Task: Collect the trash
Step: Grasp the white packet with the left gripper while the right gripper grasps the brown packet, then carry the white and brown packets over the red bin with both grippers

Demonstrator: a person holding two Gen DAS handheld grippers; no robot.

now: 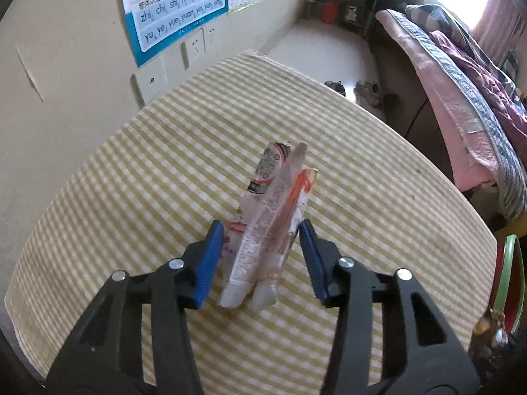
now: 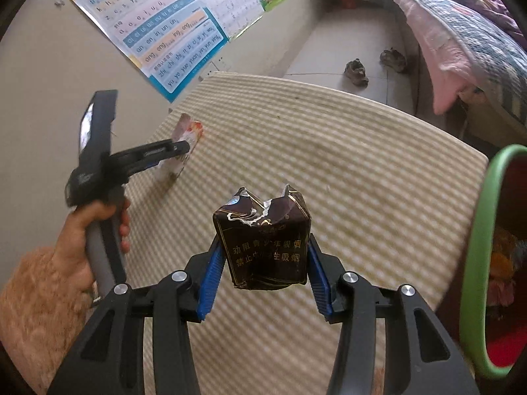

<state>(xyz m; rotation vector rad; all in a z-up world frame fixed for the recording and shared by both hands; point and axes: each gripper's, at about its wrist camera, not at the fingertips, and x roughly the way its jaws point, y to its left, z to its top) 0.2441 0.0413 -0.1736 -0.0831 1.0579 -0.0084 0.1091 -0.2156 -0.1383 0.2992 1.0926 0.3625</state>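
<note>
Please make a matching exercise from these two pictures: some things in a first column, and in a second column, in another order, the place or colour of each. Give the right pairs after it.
Column one:
1. dark cigarette pack
2. white and pink wrapper
3. bin with green rim
4. pinyin poster

Column two:
A. on the wall behind the table
B. between the pads of the left gripper
C. at the right edge, beside the table
D. gripped by the right gripper

Pairs: 1-D, 2-B, 3-C, 4-A
</note>
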